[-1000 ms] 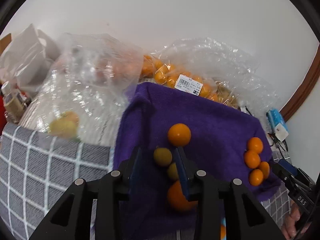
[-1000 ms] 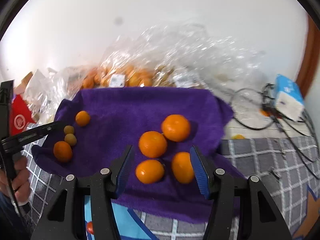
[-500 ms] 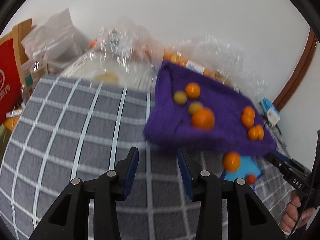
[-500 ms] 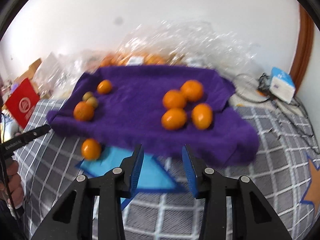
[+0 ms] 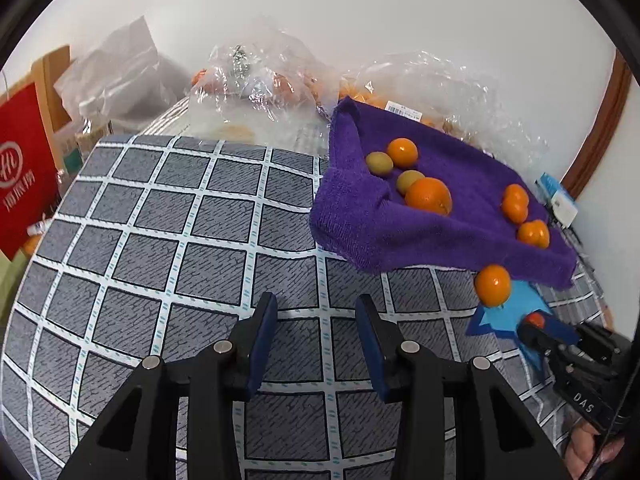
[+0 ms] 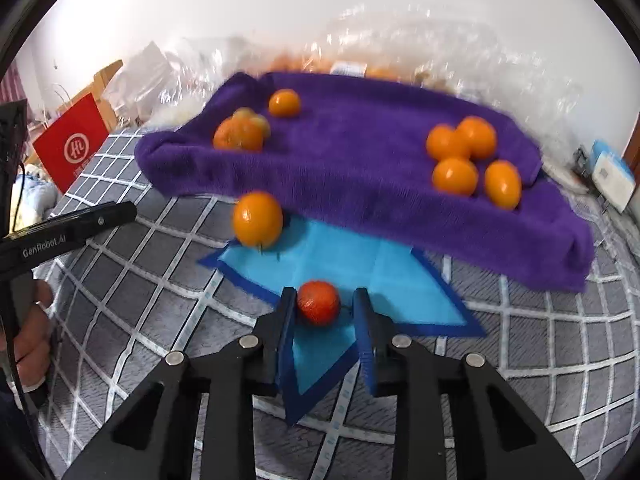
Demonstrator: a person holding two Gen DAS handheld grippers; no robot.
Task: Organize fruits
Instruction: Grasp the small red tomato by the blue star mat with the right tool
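Note:
A purple towel [image 6: 360, 160] lies on the grey checked cloth, with several oranges on it: a cluster at its right [image 6: 460, 152] and a group at its left [image 6: 238, 134] with two greenish fruits [image 5: 379, 163]. A loose orange [image 6: 257, 219] sits by the towel's front edge on a blue star patch [image 6: 340, 264]. A small red-orange fruit [image 6: 318, 303] lies between the fingers of my open right gripper [image 6: 325, 308], untouched by the pads. My left gripper [image 5: 316, 320] is open and empty over the checked cloth, left of the towel.
Clear plastic bags of fruit [image 5: 264, 80] lie behind the towel against the white wall. A red box [image 5: 20, 168] stands at the far left. A blue-white box [image 6: 612, 178] and cables lie at the far right.
Both grippers have pulled back from the towel toward the near side. The right gripper has narrowed and come down around the small red-orange fruit on the blue patch.

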